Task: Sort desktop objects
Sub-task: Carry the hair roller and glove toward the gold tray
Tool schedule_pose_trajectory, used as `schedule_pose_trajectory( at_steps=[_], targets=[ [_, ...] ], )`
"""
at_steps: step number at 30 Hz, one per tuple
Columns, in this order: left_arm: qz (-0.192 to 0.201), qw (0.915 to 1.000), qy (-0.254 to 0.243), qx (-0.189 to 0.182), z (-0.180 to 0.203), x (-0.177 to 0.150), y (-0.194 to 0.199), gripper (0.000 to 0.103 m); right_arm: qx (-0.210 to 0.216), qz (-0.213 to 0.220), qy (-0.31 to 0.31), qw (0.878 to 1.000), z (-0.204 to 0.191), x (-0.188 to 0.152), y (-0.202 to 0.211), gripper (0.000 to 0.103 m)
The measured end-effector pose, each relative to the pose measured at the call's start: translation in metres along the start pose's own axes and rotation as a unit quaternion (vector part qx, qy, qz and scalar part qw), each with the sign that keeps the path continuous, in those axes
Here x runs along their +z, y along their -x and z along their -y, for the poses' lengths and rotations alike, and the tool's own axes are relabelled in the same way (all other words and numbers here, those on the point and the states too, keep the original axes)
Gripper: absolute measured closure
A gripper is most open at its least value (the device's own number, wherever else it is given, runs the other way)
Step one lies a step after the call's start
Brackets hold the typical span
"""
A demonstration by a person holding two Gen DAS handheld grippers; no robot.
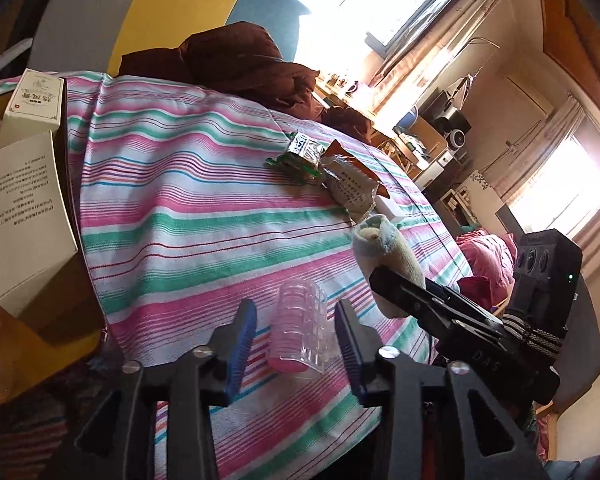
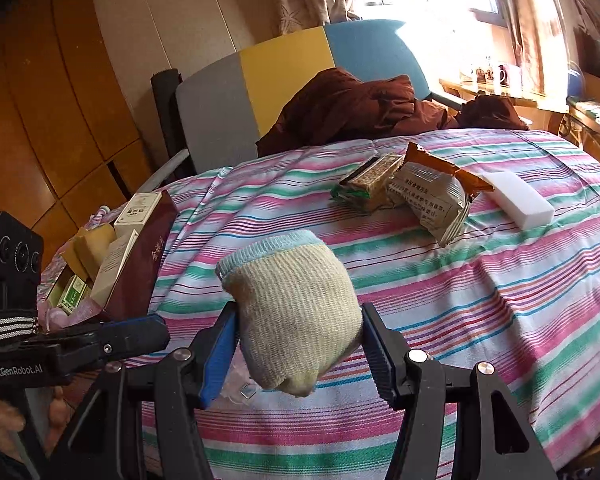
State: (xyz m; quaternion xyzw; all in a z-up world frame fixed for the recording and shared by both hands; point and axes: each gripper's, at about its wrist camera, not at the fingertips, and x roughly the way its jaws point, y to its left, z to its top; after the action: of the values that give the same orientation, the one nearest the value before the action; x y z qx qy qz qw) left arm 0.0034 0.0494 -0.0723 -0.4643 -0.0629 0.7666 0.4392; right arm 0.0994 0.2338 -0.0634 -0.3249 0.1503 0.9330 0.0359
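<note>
1. Far left, my sorting bin: a dark red open box (image 2: 140, 264) at the edge of the striped bedspread (image 2: 480, 304), already holding white cartons (image 1: 28, 216) and small packets. It sits just off the cloth's left edge.

2. My left gripper (image 1: 296, 340) has its jaws apart, straddling a clear plastic case (image 1: 300, 328) with a pink stack inside. The case lies flat on the stripes between the fingers; I cannot tell whether either pad touches it.

3. My right gripper (image 2: 296, 344) is clamped on a rolled cream sock (image 2: 292, 312) with a pale blue cuff, held clear of the cloth.

4. Farther right, a green snack packet (image 2: 370, 184) and an orange-topped sachet (image 2: 432, 200) touch each other; a white sponge block (image 2: 518, 198) lies just beside them, well apart from both grippers.

5. My read: the sock is mid-carry, likely bound for the box, though the pictures don't settle its destination. The left hand looks poised to close on the case.

6. Room: open cloth lies between the grippers and the box. The two tools are close together, so I'd watch for them crossing. The bedspread drops away at the near and right edges.
</note>
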Motion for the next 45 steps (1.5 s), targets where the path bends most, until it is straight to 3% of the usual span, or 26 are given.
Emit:
schedule_pose_trajectory(
  at_steps=[8, 14, 16, 22, 32, 39, 45],
  targets=[
    [-0.036, 0.9979, -0.051, 0.019, 0.02, -0.008, -0.027, 0.037, 0.002, -0.001, -0.011, 1.0, 0.008, -0.003, -0.001, 0.043],
    [-0.038, 0.9939, -0.092, 0.047, 0.032, -0.015, -0.039, 0.037, 0.002, -0.003, -0.022, 1.0, 0.018, -0.005, -0.003, 0.043],
    [-0.038, 0.9924, -0.104, 0.055, 0.035, -0.017, -0.042, 0.043, 0.001, -0.004, -0.024, 1.0, 0.02, -0.005, -0.004, 0.043],
    [-0.025, 0.9916, -0.112, 0.059, 0.034, -0.021, -0.03, 0.044, 0.002, 0.001, -0.019, 1.0, 0.017, -0.001, -0.002, 0.043],
    [0.05, 0.9935, -0.085, 0.057, 0.018, -0.025, 0.056, 0.044, 0.044, 0.012, 0.045, 0.998, -0.037, 0.017, -0.004, 0.043],
    [0.109, 0.9883, -0.028, 0.103, -0.027, -0.032, 0.124, 0.043, 0.087, 0.004, 0.106, 0.991, -0.094, 0.019, -0.015, 0.043],
    [0.137, 0.9795, 0.006, 0.148, -0.062, -0.037, 0.155, 0.043, 0.115, -0.002, 0.148, 0.982, -0.136, 0.017, -0.022, 0.043]
  ],
)
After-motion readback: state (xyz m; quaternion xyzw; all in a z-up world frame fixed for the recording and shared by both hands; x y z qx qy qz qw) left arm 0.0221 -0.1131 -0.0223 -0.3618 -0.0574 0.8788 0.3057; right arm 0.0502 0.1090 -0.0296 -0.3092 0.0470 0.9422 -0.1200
